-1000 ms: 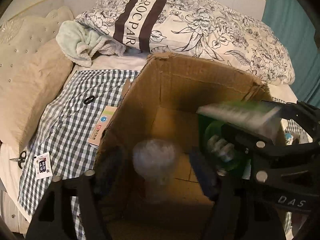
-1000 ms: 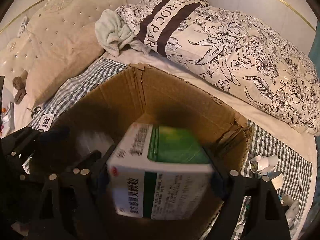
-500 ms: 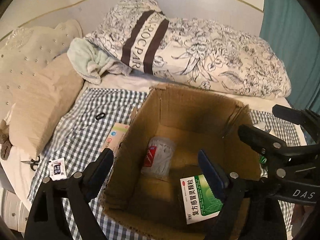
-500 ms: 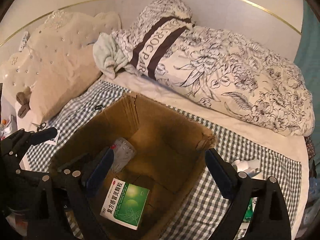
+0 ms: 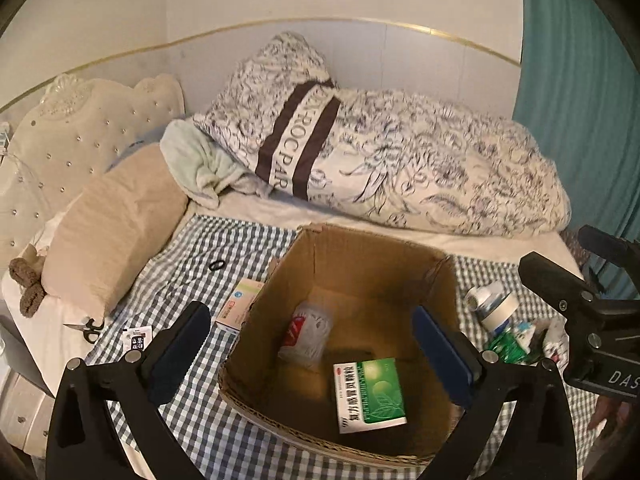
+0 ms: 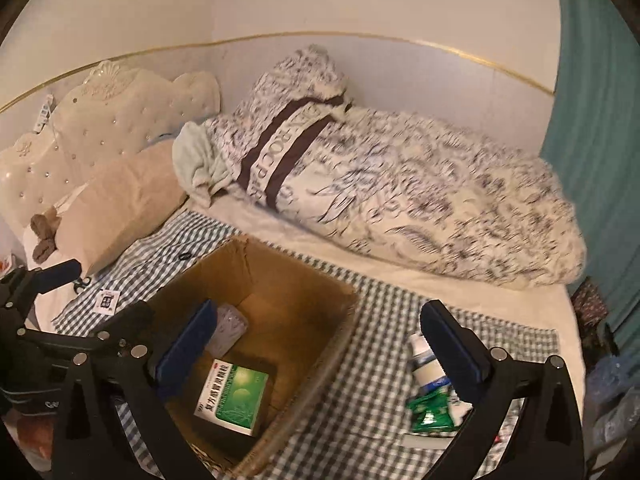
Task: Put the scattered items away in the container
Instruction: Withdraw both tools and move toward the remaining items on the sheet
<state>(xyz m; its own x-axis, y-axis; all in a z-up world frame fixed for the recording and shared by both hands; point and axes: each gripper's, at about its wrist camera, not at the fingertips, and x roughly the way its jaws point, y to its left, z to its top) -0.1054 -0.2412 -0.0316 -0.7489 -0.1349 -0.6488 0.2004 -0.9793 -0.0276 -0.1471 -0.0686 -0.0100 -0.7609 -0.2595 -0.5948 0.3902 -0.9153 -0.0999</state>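
An open cardboard box [image 5: 372, 256] stands on a checked cloth on the bed; it also shows in the right wrist view [image 6: 280, 280]. Inside lie a green and white medicine box [image 5: 370, 394] [image 6: 234, 394] and a clear plastic packet [image 5: 306, 330] [image 6: 228, 328]. My left gripper [image 5: 316, 348] is open and empty above the box. My right gripper [image 6: 320, 352] is open and empty above the box's right wall. A white bottle [image 5: 494, 306] [image 6: 424, 358] and a green packet [image 5: 506, 346] [image 6: 432, 410] lie right of the box. A small medicine carton [image 5: 240, 304] lies left of it.
A black hair ring [image 5: 216, 266], scissors [image 5: 88, 326] and a small white card [image 5: 136, 340] lie on the cloth at the left. A beige pillow [image 5: 116, 224], a floral duvet [image 5: 400, 172] and a teal curtain [image 5: 580, 100] surround the cloth.
My right gripper opened and dropped the green medicine box into the cardboard box. Both grippers then rose and pulled back from the box.
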